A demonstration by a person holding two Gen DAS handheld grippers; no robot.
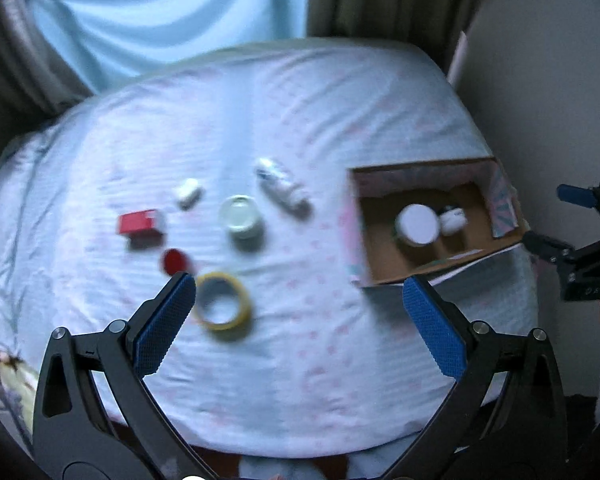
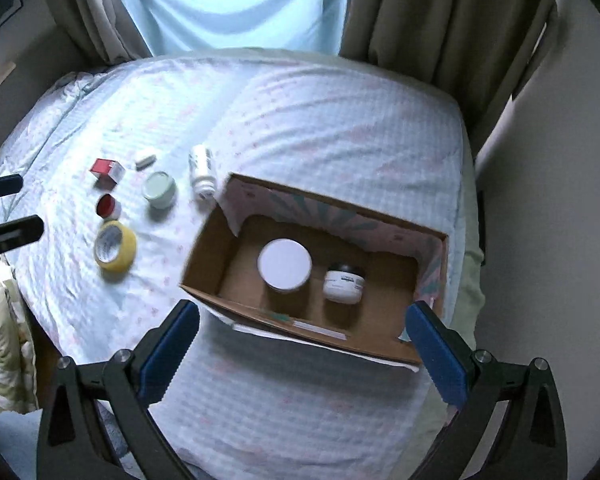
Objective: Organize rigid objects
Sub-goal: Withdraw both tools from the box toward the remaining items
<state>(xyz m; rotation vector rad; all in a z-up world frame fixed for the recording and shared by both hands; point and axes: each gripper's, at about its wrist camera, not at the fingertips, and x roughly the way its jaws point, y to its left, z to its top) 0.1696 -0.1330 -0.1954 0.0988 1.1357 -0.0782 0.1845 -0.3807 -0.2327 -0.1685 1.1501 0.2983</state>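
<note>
- Left wrist view: left gripper (image 1: 299, 312) jaws spread wide, nothing between them, touching nothing. It hangs above the bed (image 1: 260, 120).
- Same view, blurred: yellow tape roll (image 1: 223, 306) sits just beside the left blue pad. Past it, red lid (image 1: 175, 261), red box (image 1: 140, 227), pale green jar (image 1: 242, 217), small white capsule-shaped item (image 1: 189, 193), white bottle (image 1: 285, 187) lying on its side. All loose on the sheet, apart from each other.
- Cardboard box (image 1: 500, 240) to the right on the bed, open top. Inside: white-lidded jar (image 1: 418, 225) and smaller white jar (image 1: 453, 219), side by side.
- Right gripper (image 1: 556, 220) visible at far right edge, past the box.
- Right wrist view: right gripper (image 2: 302, 338) jaws also wide apart, empty, hovering over the near wall of the cardboard box (image 2: 208, 252).
- Two jars in the box (image 2: 285, 265) (image 2: 343, 283), close together, not clearly touching.
- Loose items sit left of the box; white bottle (image 2: 202, 174) nearest its corner, tape roll (image 2: 115, 250) nearest the left gripper (image 2: 10, 210).
</note>
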